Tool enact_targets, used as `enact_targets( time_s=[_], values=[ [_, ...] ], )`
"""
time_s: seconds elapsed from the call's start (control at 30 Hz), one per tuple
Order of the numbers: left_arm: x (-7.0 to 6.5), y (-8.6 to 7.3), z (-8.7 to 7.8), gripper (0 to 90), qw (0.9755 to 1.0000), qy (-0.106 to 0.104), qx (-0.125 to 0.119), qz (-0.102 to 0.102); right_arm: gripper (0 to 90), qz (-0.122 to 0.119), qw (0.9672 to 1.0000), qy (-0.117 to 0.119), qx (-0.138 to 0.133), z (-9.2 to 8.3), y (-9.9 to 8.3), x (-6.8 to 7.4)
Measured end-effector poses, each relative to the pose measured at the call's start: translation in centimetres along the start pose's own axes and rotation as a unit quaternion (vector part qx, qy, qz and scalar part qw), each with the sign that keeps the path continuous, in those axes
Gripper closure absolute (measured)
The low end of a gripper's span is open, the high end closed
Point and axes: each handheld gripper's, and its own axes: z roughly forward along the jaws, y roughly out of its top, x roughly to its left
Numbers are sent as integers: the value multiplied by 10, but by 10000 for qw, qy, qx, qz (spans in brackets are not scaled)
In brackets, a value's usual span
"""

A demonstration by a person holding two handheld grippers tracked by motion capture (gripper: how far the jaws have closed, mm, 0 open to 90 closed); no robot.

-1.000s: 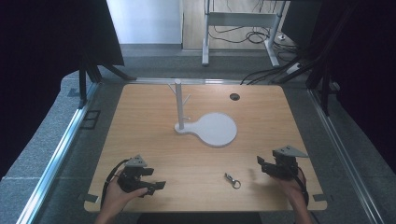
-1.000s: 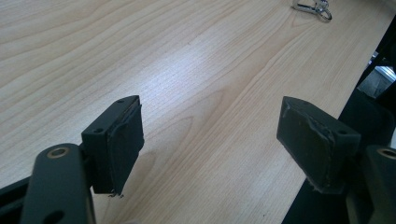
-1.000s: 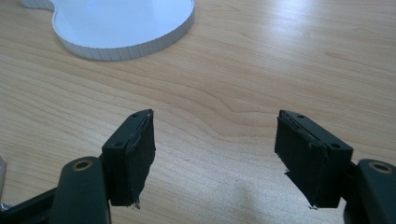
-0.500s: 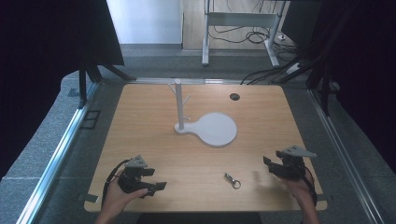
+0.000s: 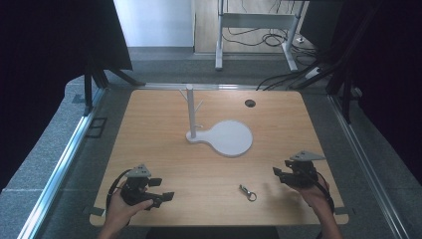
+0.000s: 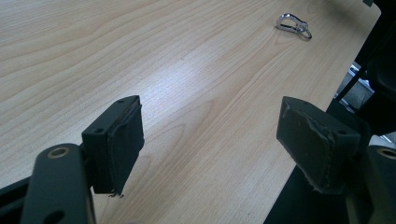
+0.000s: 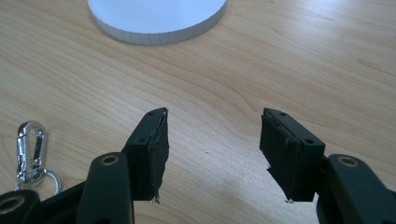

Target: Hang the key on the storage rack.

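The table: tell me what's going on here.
A person sits at a wooden table with a gripper in each hand. The left gripper and the right gripper are both open, holding nothing, low over the near edge. A small metal clip on a ring lies untouched between them, nearer the right one. Farther back stands a white stand with a pegged post on a round base.

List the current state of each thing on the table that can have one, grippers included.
Left gripper: open, empty, above the wooden table.
Right gripper: open, empty.
Silver metal carabiner clip with key ring: lying flat, ungripped, between the grippers.
White stand with branched post and round base: upright, nothing hung.
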Motion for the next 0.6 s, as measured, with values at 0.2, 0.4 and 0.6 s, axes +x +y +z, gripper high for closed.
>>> enact_targets(
  time_s=[0.2, 0.4, 0.6],
  values=[
    [-1, 0, 3, 234, 10000, -6, 49, -1, 438, -224, 9991, 175, 323, -2, 13, 3],
    [-2, 0, 2, 234, 10000, -21, 43, 12, 442, -402, 9980, 203, 447, -6, 23, 9],
    [-1, 0, 3, 234, 10000, -16, 56, 15, 442, -491, 9972, 294, 477, -8, 33, 14]
  ],
)
